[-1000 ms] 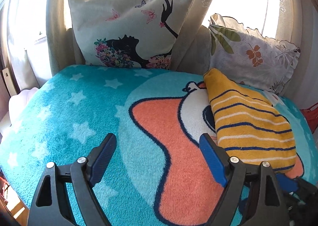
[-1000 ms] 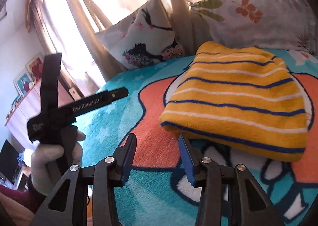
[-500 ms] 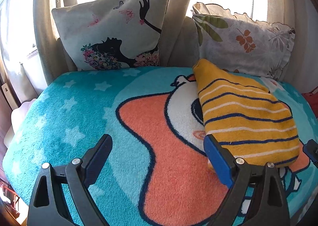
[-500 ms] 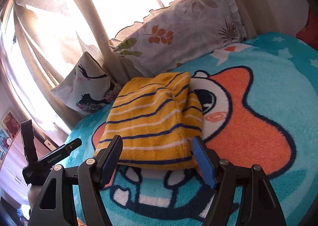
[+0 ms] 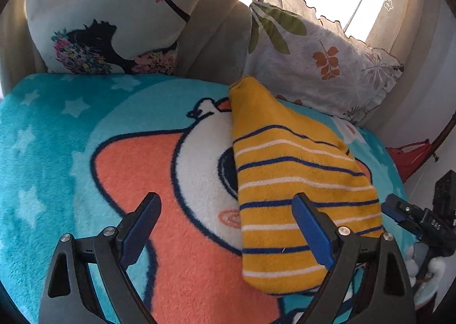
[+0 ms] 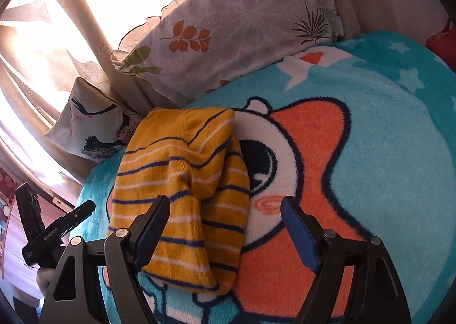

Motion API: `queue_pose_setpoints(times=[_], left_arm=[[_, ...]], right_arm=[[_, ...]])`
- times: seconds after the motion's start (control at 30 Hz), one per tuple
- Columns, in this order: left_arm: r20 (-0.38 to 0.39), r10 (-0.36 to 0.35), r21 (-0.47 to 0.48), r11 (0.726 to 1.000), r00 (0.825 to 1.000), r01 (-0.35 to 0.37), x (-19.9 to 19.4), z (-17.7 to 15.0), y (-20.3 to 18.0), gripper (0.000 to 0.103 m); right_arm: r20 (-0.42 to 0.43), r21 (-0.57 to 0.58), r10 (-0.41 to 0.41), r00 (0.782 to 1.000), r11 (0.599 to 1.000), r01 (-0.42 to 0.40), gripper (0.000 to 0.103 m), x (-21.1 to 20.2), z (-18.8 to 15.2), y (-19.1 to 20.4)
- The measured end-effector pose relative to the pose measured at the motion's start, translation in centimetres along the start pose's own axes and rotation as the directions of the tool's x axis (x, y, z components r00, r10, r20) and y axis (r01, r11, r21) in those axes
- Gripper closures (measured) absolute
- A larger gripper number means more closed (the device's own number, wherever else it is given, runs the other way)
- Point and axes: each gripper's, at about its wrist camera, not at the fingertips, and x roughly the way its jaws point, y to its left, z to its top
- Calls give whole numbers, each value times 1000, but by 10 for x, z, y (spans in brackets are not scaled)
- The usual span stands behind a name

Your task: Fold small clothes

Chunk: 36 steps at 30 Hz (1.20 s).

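**A:** Where is the garment lying relative to you right now?

**B:** The yellow striped garment (image 6: 182, 190) is resting folded on the blue cartoon blanket (image 6: 399, 153) covering the bed, with its long axis running from your near edge away toward the leaf-print pillow (image 6: 233, 28). In the right wrist view it is sitting left of centre; your right gripper (image 6: 225, 215) is hovering over its near end, the left finger above the cloth and the right finger above bare blanket, so the garment's right-hand long edge is falling between them.

**A:** And your fingers?

**B:** The right gripper's jaws are opening as you hold it there, already spread wide, with cloth under them but nothing pinched. Your left gripper (image 5: 226, 227) is standing wide too, gripping nothing. From the left wrist view the garment (image 5: 293, 196) is lying to its right, its near left corner between the fingers, and the right finger is covering part of the cloth.

**A:** Which hand is better placed?

**B:** You're reaching in from both sides, yet the right one looks more squarely over the near end. I'd judge the next fold or lift hinges on catching that near short edge, crosswise to the long axis.
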Motion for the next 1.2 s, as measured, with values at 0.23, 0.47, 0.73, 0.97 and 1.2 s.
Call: queue_pose_setpoints(times=[0.23,0.47,0.73,0.97,1.2], left_arm=[[-158,-222,-93,974,962,209,69,14,7,11],[-181,-352,-118,935,918,335,77,10,-12,35],[-54,-255,-108,963,965,248,19,39,13,39],[-115,-78,-99,993,990,66,27,18,42,33],[-59,-62,-52,997,996,59,-2,1,38,33]], right_arm=[[-92,38,40,995,999,-37,18,74,40,6],[-141,84,193,971,980,-182,56,107,43,30],[-46,-81,260,965,961,-263,60,82,53,105],[-67,-136,71,995,988,-80,50,115,38,114],[144,-292,-9,990,955,52,46,65,33,158]])
